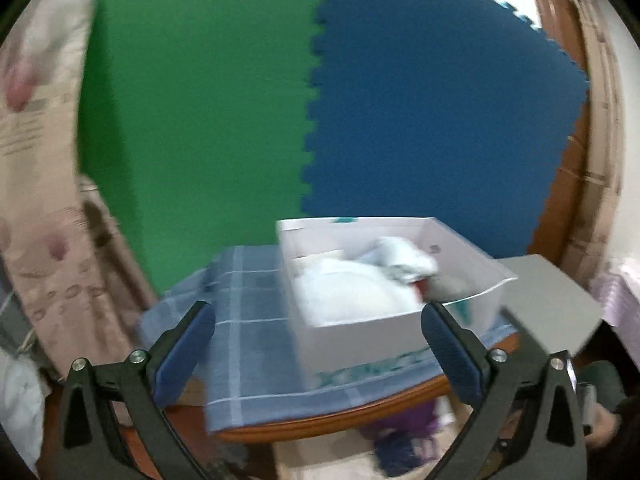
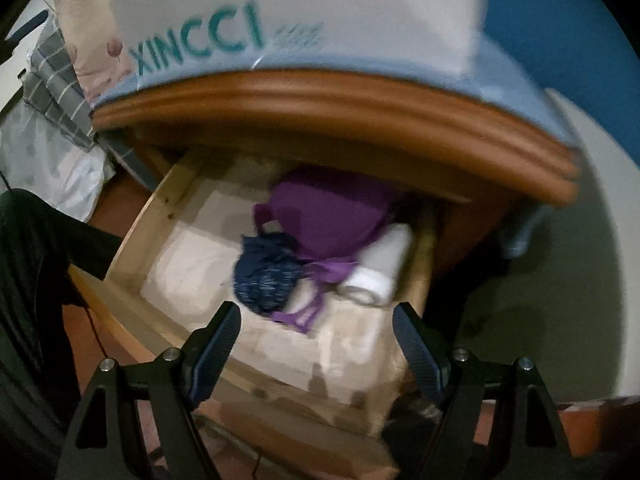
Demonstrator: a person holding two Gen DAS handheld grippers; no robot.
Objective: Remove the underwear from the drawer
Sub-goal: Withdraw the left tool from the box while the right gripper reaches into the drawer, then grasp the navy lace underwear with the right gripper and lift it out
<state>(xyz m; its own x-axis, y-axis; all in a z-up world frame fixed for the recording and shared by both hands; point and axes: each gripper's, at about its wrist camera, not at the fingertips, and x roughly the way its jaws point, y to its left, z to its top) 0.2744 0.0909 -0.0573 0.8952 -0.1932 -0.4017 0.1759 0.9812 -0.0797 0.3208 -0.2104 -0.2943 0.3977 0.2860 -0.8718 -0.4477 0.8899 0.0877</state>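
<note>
Now the right gripper [image 2: 316, 334], jaws spread and empty above the drawer [image 2: 160, 216], should drop squarely onto the purple underwear [image 2: 332, 216] at the drawer's back; left gripper [image 1: 318, 332] likewise empty.

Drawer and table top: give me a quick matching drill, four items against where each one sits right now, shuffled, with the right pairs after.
Items:
1. purple bra
2. rolled white cloth
3. white box
4. navy speckled garment

Places:
A. on the checked cloth on the table top
B. against the drawer's right-hand wall
C. middle of the open drawer, reaching back under the table edge
D. in the drawer, just left of the purple straps

Pairs: 1-C, 2-B, 3-A, 4-D
</note>
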